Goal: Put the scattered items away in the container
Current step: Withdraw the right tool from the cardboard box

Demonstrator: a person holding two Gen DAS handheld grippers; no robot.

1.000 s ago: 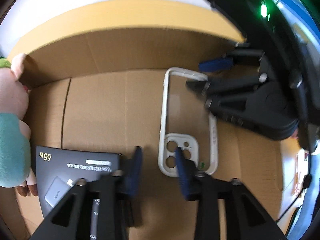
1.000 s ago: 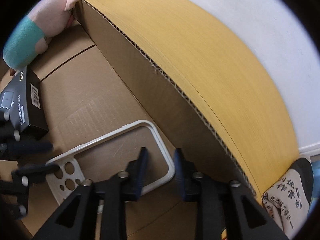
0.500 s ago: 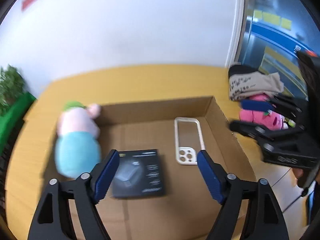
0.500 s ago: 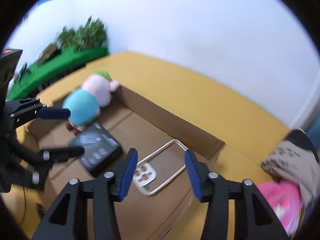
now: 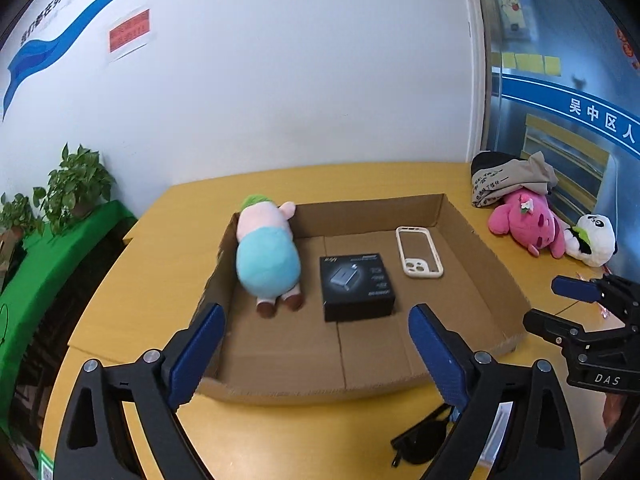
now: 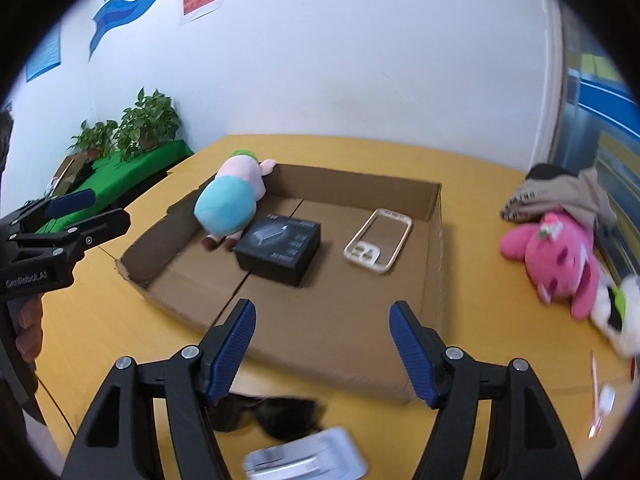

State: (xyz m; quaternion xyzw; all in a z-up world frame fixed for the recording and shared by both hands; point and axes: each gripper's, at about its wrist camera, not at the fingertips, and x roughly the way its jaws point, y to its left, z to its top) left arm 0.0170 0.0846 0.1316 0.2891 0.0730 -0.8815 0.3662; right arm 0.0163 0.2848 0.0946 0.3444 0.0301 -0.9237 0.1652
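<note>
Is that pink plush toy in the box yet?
Out. The pink plush lies on the table, right of the box, beside a panda toy.

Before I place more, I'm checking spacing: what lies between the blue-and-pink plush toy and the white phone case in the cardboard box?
The black charger box lies between the blue-and-pink plush toy and white phone case, shown in both wrist views.

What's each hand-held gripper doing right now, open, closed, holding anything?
Left hand-held gripper: open, holding nothing.
Right hand-held gripper: open, holding nothing.
</note>
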